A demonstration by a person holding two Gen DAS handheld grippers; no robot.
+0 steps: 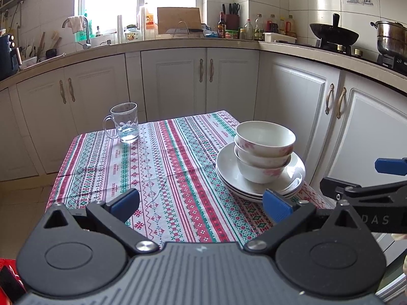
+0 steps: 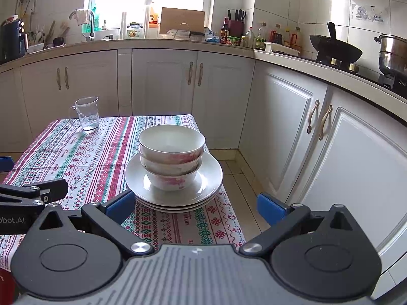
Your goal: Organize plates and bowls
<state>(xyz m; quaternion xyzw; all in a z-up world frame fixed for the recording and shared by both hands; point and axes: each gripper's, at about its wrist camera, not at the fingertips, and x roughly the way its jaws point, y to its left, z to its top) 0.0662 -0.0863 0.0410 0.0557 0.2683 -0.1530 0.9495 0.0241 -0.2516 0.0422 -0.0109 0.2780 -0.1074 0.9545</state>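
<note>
1. The left gripper (image 1: 201,204) has its jaws wide apart and holds nothing. Between its two blue pads (image 1: 126,200) only the tablecloth shows.

2. The right gripper (image 2: 195,207) also has its jaws spread wide and empty. Its left pad is just in front of the near rim of the plates, but I cannot tell if it touches them.

3. There are three bowls (image 2: 171,157), white with pink flower print, nested one inside the other and standing upright.

4. The bowls stand in the middle of a stack of white plates (image 2: 211,178). Three rims can be counted at the edge of the stack.

5. The stack is near the right edge of the table, on its near half, ahead of the right gripper.

6. One glass mug (image 1: 124,123) with a handle stands at the far left corner of the table, well apart from the stack.

7. The table is covered by a tablecloth (image 1: 162,167) with red, green and white patterned stripes.

8. Around it is a kitchen: white cabinets (image 2: 162,81) under a beige counter, a faucet (image 2: 87,24) by a bright window, bottles and a knife holder at the corner.

9. At the right, one black wok (image 2: 335,47) and one steel pot (image 2: 393,53) stand on the stove.
</note>
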